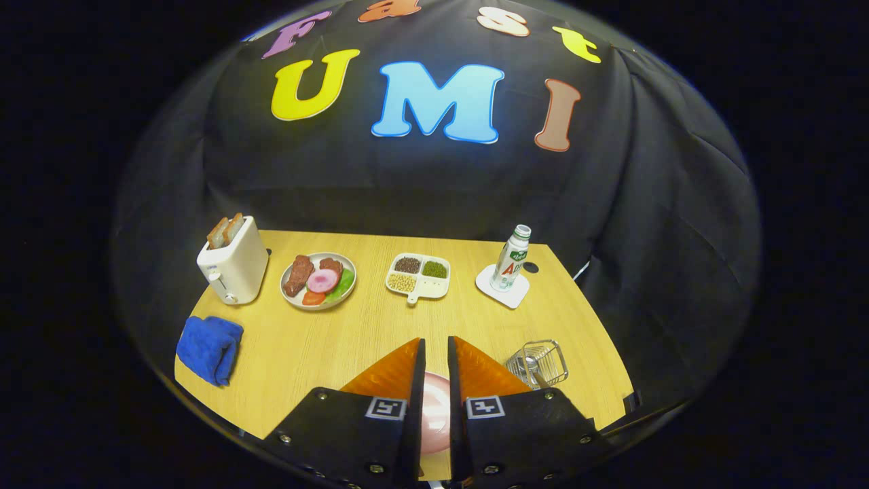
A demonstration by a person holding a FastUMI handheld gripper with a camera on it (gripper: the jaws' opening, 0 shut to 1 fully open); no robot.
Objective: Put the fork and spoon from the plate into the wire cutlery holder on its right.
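You held gripper (pixel 434 353) over pink plate (pixel 434 407), fingers nearly closed, narrow gap between them, nothing visibly clamped. Plate showed through that gap, mostly hidden under fingers; fork and spoon could not be made out. Wire cutlery holder (pixel 538 363) sat just right of fingers, something metallic inside, too small to tell what. Step judged: hovering before pick. Next move called for opening fingers, descending onto one utensil handle.

staged booth, likely mock breakfast | black cloth wall (pixel 434 190) | wooden table (pixel 380 326) | toaster (pixel 234 268)
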